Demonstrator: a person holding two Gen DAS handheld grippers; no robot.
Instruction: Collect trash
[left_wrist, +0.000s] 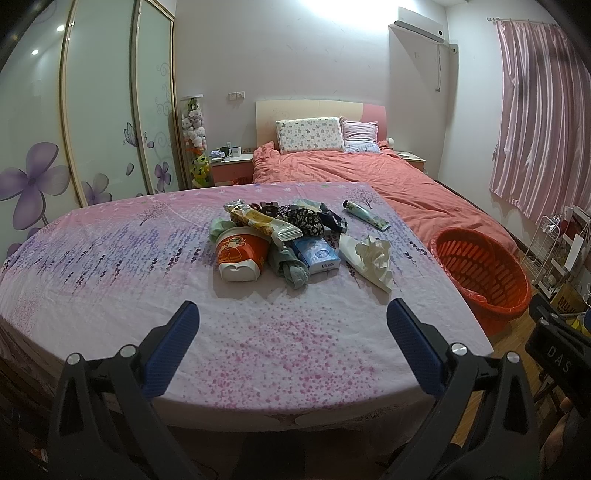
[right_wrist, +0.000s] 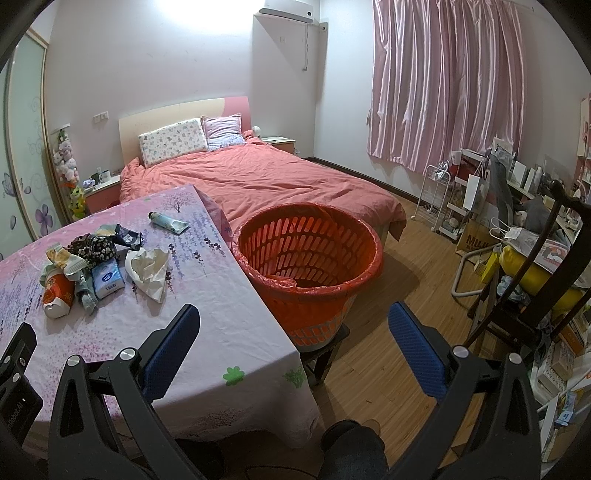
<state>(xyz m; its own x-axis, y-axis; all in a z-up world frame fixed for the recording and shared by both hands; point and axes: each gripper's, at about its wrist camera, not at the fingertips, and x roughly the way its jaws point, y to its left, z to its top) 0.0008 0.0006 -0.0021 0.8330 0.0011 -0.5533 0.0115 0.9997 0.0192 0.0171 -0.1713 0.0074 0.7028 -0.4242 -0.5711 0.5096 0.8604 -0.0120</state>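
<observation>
Hovering over the near edge of the tabletop (left_wrist: 110, 258), we hold the left tool (left_wrist: 293, 317) with its jaws spread wide and empty, bare cloth between it and the trash pile (left_wrist: 280, 236) at mid-table. Our right tool (right_wrist: 293, 321), equally wide and empty, hangs over the tabletop's right-hand corner, facing the orange basket (right_wrist: 310, 258), which stands just beside that edge. A crumpled tissue (left_wrist: 369, 258) lies nearest the basket side; a tube (left_wrist: 365, 214) sits near the far edge. Open wooden floor (right_wrist: 406, 277) stretches right of the basket.
</observation>
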